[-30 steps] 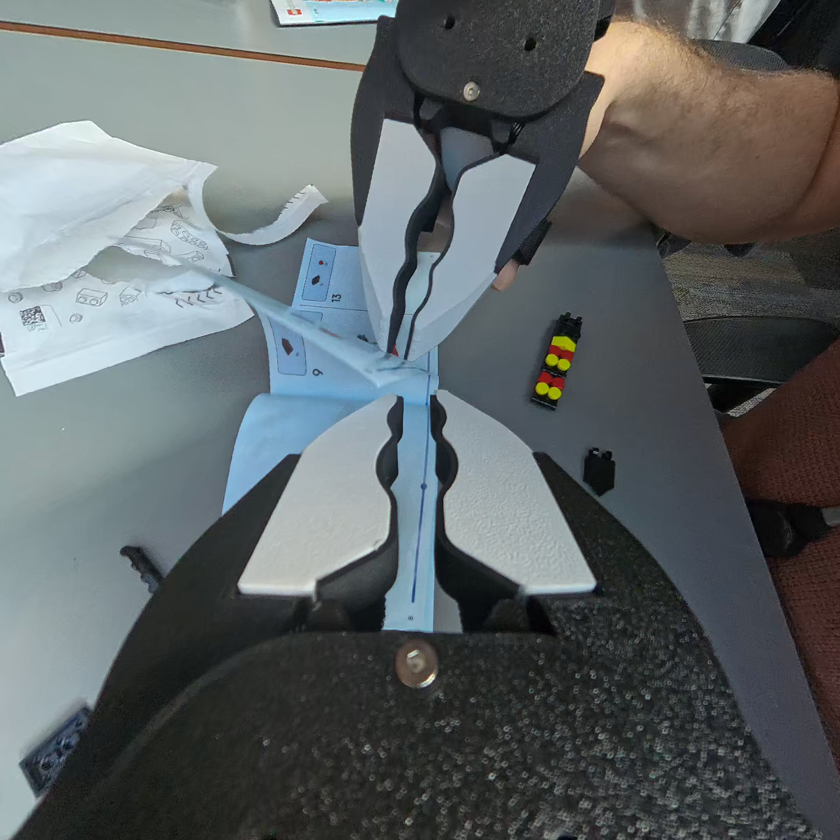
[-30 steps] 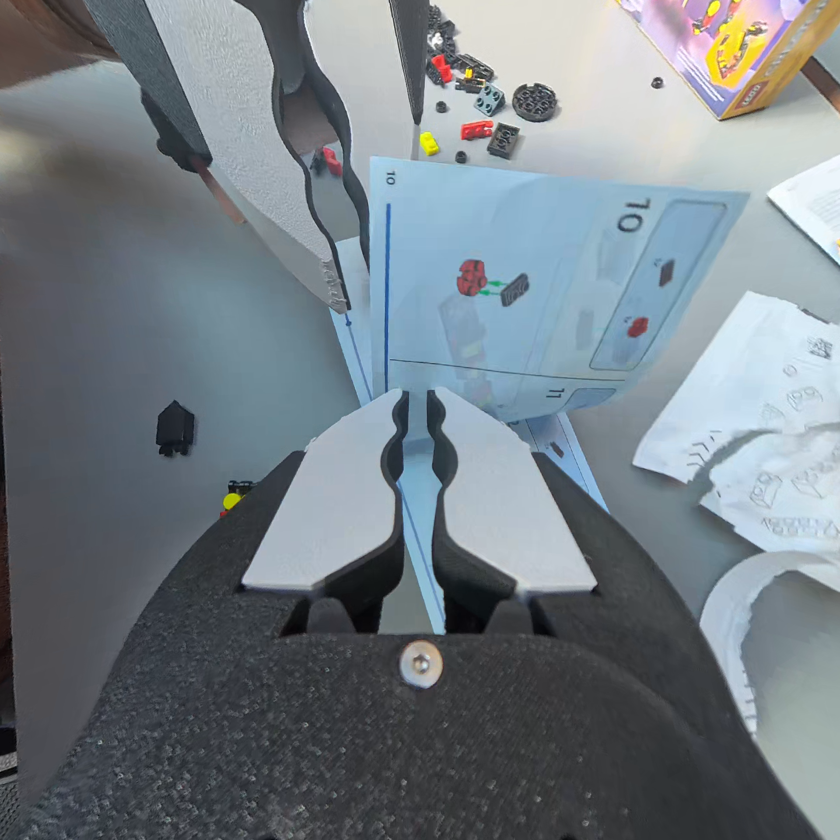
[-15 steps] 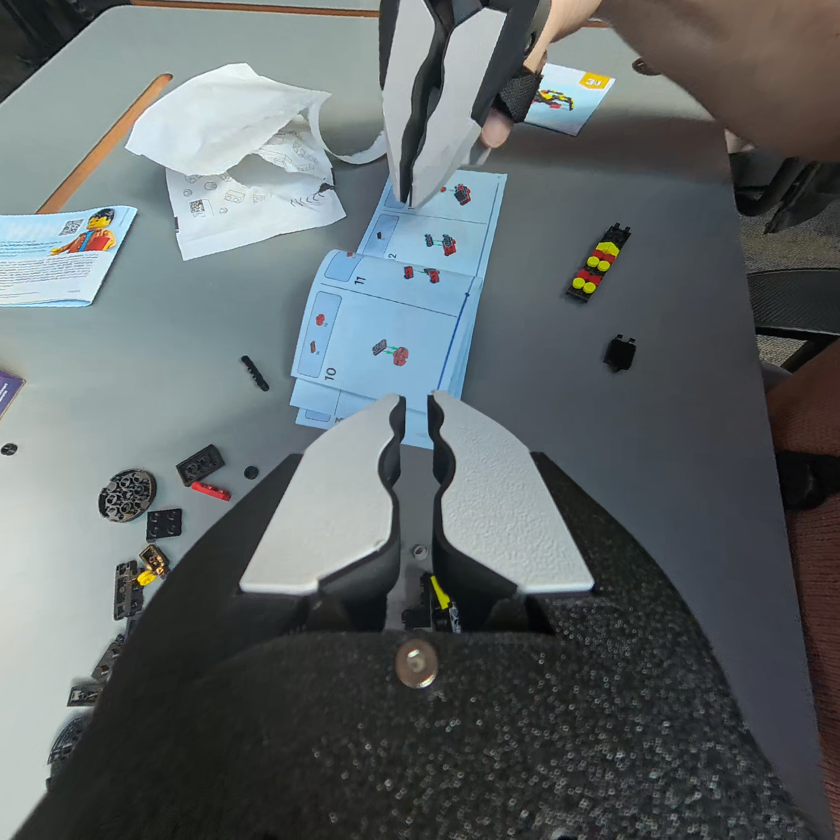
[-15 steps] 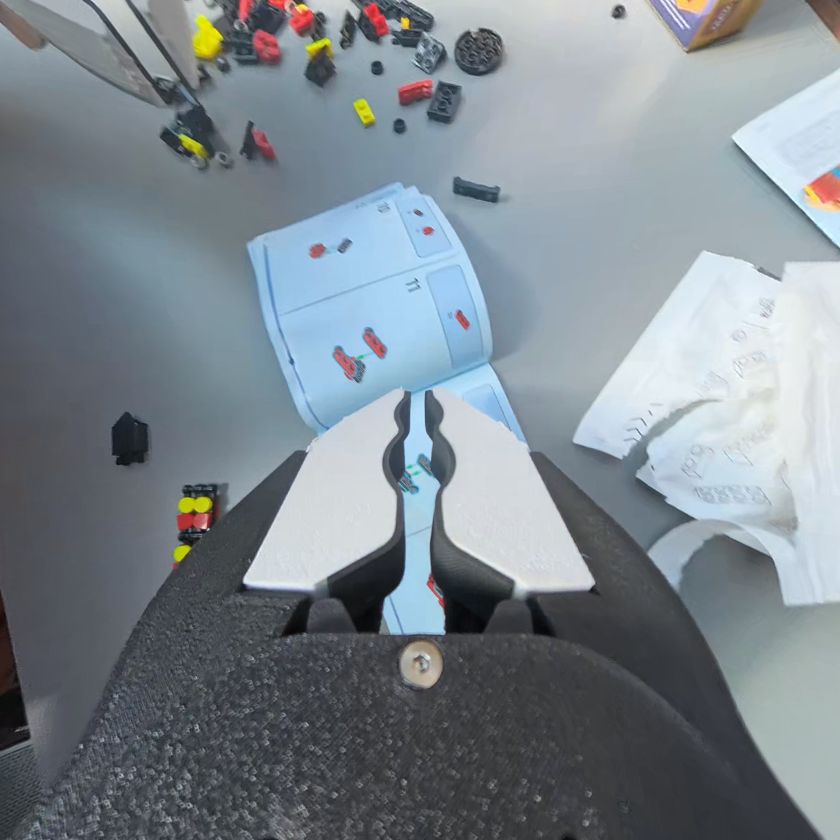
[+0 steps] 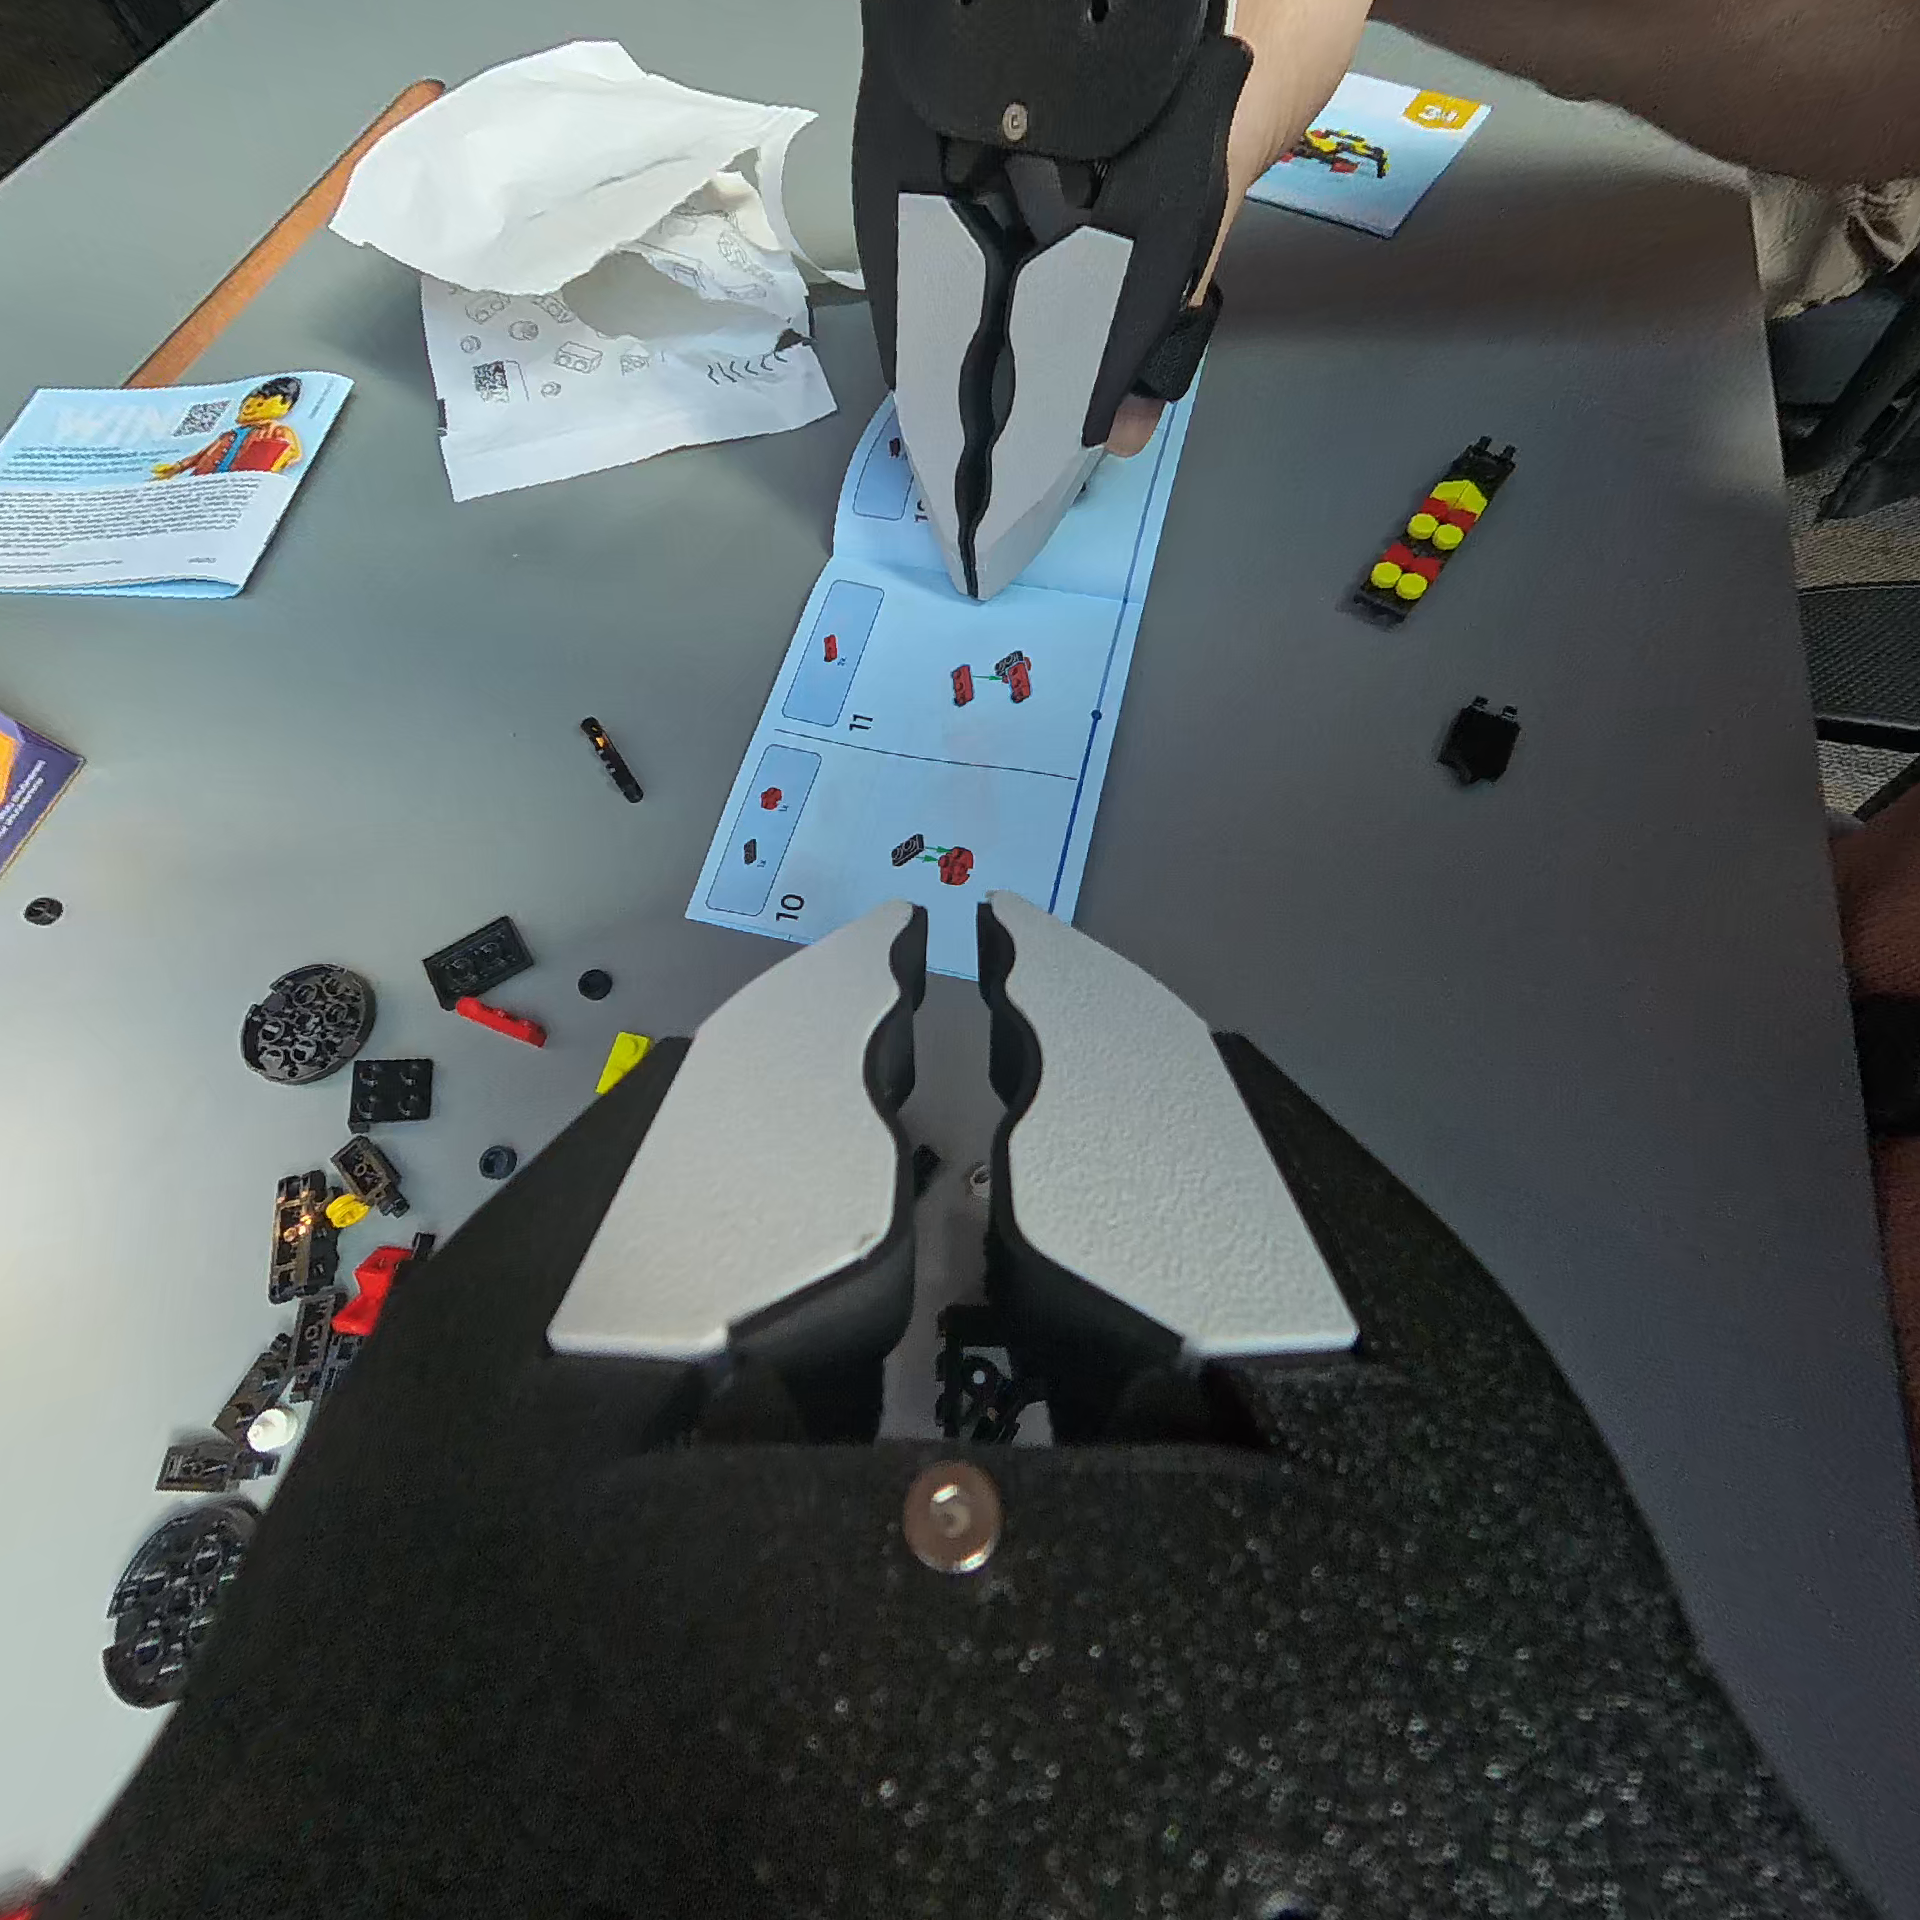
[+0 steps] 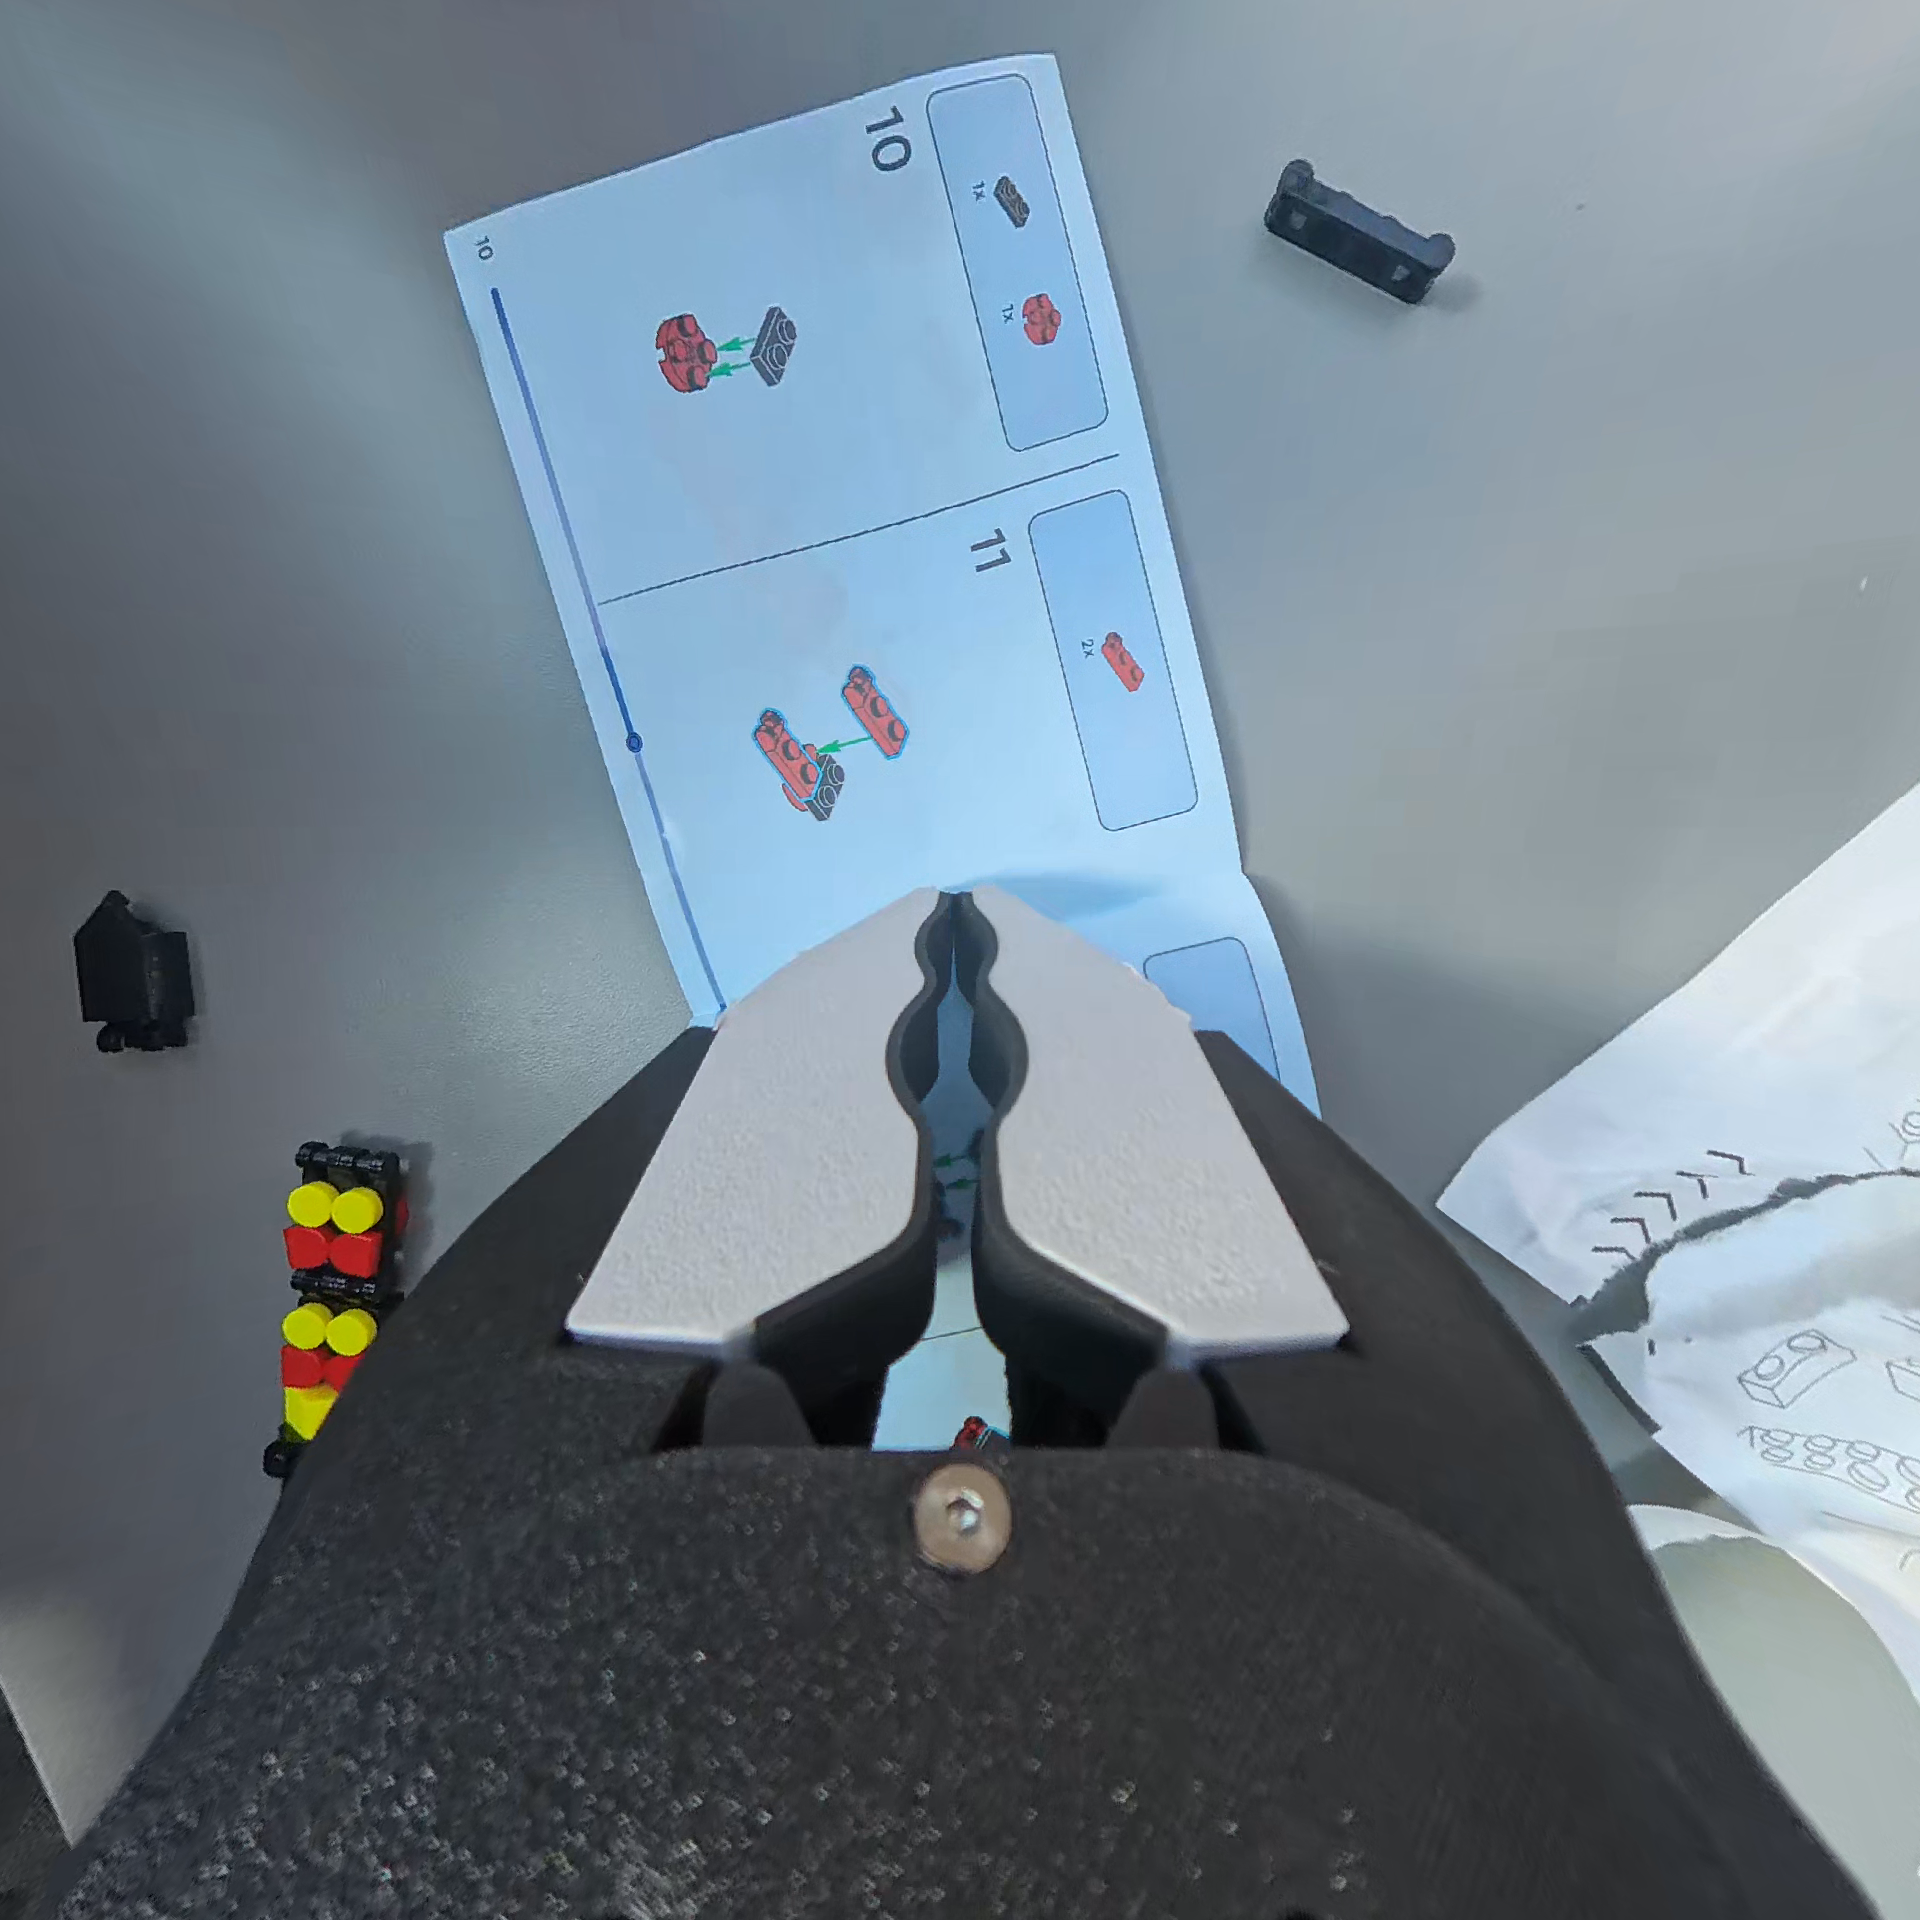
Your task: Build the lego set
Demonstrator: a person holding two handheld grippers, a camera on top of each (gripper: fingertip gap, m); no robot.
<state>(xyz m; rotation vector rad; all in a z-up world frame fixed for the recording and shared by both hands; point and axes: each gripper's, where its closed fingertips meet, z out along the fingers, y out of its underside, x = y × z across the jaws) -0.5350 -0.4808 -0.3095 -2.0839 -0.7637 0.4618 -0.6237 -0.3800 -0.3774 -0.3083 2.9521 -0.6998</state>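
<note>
The right tool point(image 5: 977, 582) points steeply down with its tips pressed together on the fold of the open blue instruction booklet point(image 5: 935, 748), gripping nothing; in its own view the tips point(image 6: 954, 899) meet at the crease, with only thin slits farther back along the wavy inner edges. A bare forearm point(image 5: 1621, 83) reaches in from the upper right behind it, a fingertip showing beside the tool's black housing. The left tool point(image 5: 948, 920) hovers above the near end of the booklet, its jaws narrowly parted and empty, aimed along the pages toward the other tool. The booklet lies flat on the grey counter point(image 5: 1351, 1039), its long axis running from one tool to the other. To its right sits the part-built black strip with red and yellow studs point(image 5: 1434, 535), its long axis roughly parallel to the booklet, and a small black piece point(image 5: 1477, 740) lies apart, nearer the left tool. Loose black, red and yellow bricks point(image 5: 343, 1164) scatter at the left, with a torn white paper bag point(image 5: 603, 260) and a leaflet point(image 5: 156, 478) beyond.
</note>
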